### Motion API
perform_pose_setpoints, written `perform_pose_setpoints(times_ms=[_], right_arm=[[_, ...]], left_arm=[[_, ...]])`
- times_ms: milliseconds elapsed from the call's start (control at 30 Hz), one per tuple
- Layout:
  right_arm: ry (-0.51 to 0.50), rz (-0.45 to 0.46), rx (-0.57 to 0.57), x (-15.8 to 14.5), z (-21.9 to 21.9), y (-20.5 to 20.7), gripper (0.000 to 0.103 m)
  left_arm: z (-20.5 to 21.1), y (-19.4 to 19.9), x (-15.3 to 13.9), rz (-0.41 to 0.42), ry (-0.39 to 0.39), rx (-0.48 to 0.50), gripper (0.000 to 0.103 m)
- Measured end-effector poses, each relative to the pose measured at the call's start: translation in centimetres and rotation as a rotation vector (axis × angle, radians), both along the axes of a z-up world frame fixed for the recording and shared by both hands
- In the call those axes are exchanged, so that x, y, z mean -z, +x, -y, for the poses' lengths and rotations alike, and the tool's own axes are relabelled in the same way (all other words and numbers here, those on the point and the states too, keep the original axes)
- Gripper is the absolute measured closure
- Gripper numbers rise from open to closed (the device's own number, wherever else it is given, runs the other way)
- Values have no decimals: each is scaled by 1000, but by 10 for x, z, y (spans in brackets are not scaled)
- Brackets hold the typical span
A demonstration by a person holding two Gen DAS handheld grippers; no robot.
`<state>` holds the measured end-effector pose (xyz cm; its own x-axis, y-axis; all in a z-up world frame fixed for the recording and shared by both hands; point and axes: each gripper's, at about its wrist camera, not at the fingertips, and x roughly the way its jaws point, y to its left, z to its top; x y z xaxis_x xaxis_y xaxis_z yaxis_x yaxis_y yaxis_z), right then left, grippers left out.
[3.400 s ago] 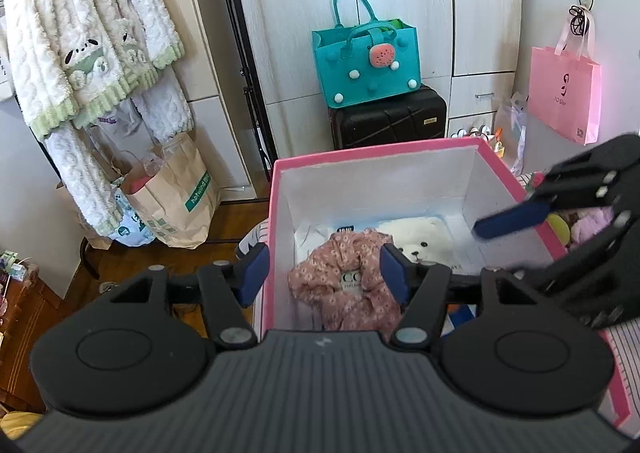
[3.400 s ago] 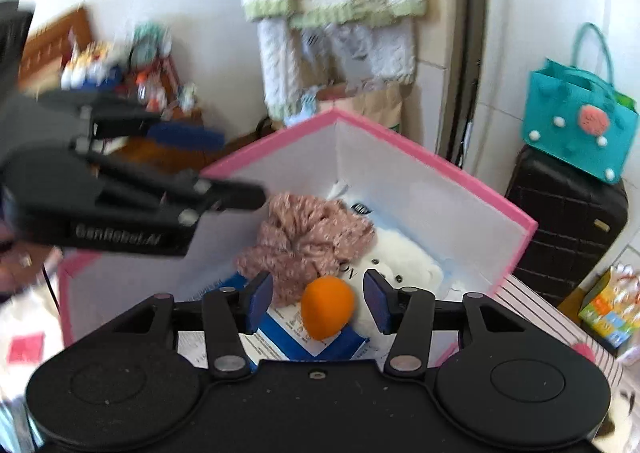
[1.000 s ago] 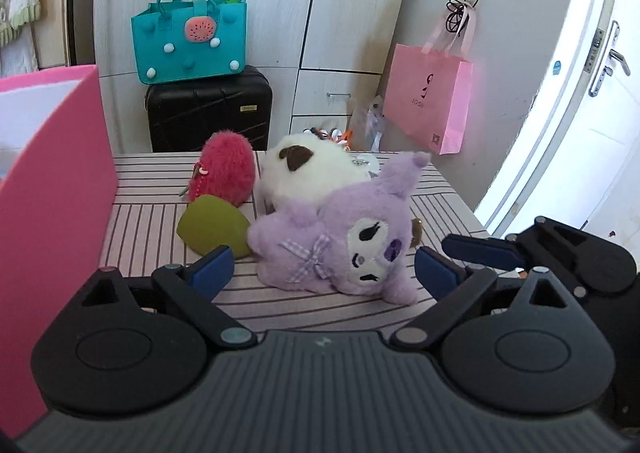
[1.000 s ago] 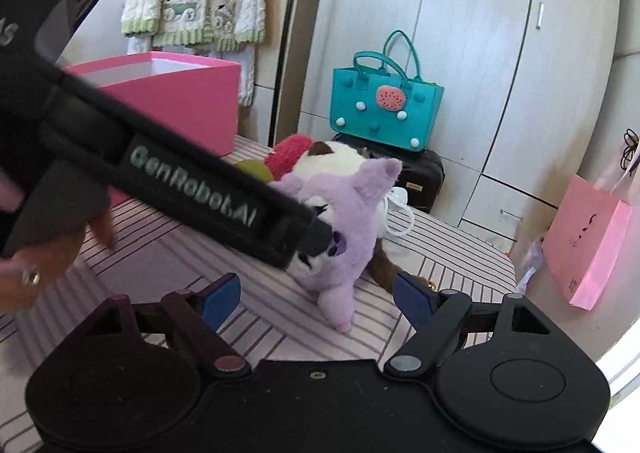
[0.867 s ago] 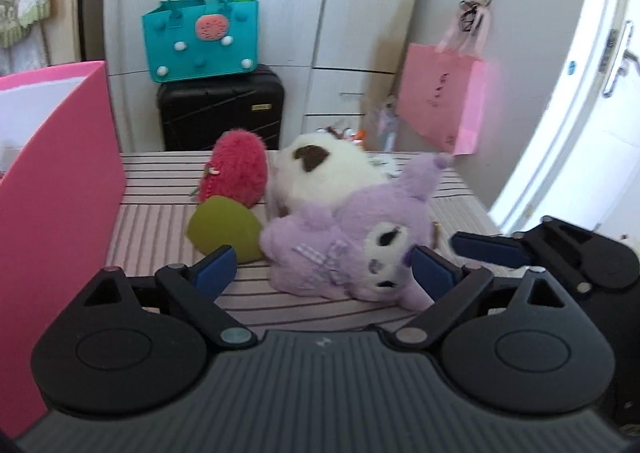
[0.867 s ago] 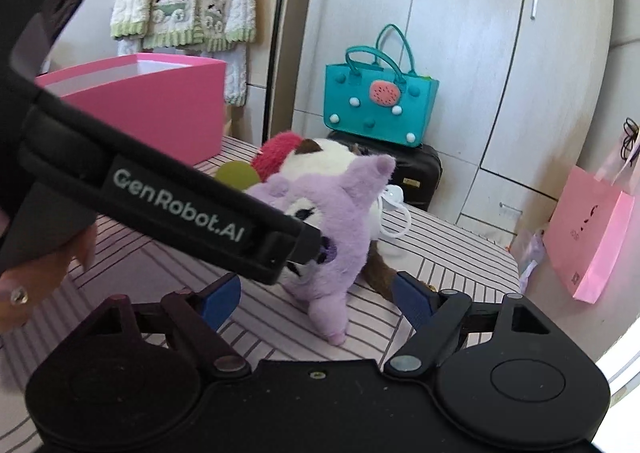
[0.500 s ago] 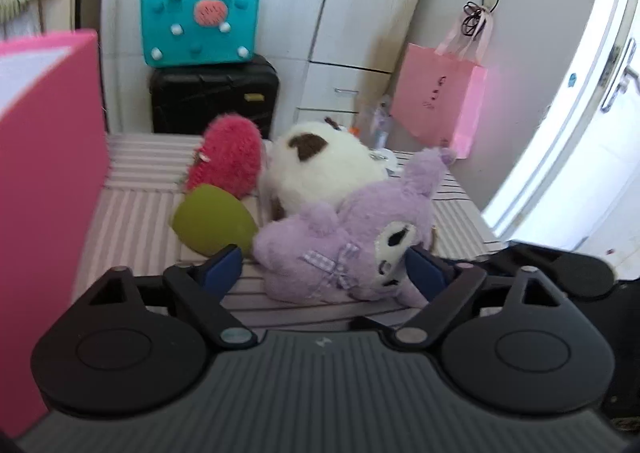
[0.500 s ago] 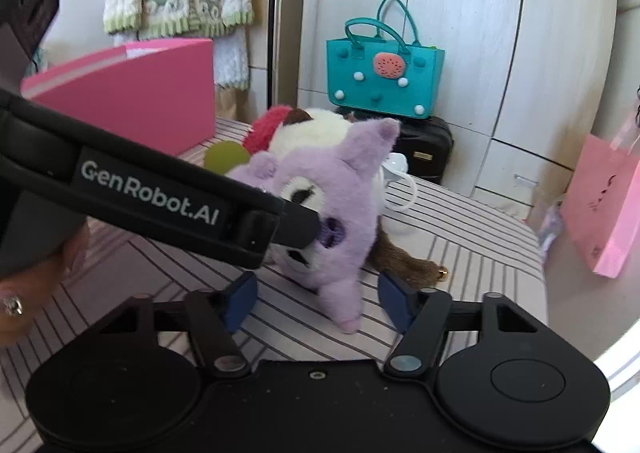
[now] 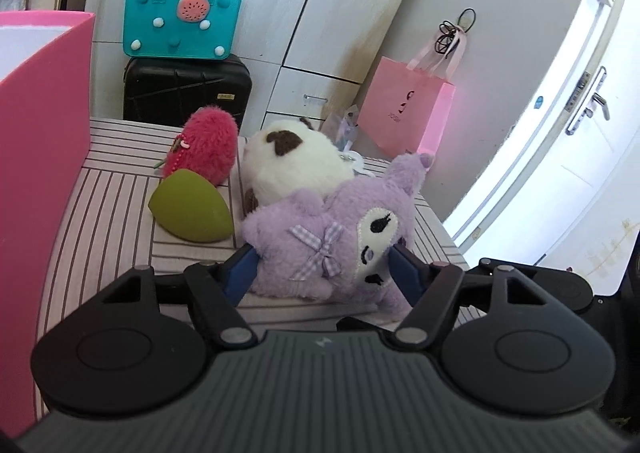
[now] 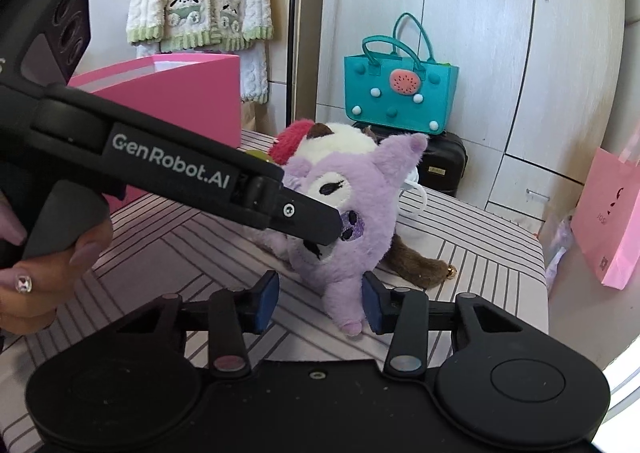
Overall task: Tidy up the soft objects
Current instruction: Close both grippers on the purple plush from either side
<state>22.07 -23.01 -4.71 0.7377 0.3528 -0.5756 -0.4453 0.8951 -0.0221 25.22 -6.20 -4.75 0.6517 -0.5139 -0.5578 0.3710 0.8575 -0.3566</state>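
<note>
While closing, both tools around purple plush

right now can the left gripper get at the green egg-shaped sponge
Probably not directly. The left gripper is closing around the purple plush, which fills the space between its fingers. The green sponge lies off to the left of that gripper, uncovered on top, so it looks reachable only once the plush is dealt with.

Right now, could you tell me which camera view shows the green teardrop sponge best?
The left wrist view: the green sponge lies in full view beside the red plush. The right wrist view shows only a sliver of it behind the left gripper.
</note>
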Motion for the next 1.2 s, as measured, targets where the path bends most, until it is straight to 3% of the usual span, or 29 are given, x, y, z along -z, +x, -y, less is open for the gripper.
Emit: perform_pose_setpoints(times_ms=[633,800,867,1033,1200], right_arm=[[76,-89,-23,-10,-2,-56,50],[78,-92,2,-9,5,-58,50],[88,-87,15,-11,8,-58,48],[109,-67,18,-19,10,-52,41],[106,-90,38,-16,2,-39,36]], left_arm=[[-9,-58,-10,-82,129,46,48],[-17,-57,-10,-98,145,-4,48],[-22,-55,-12,-92,126,-8,43],[-32,-43,-11,-142,-21,-13,33],[-21,-27,-2,-155,29,-47,33]])
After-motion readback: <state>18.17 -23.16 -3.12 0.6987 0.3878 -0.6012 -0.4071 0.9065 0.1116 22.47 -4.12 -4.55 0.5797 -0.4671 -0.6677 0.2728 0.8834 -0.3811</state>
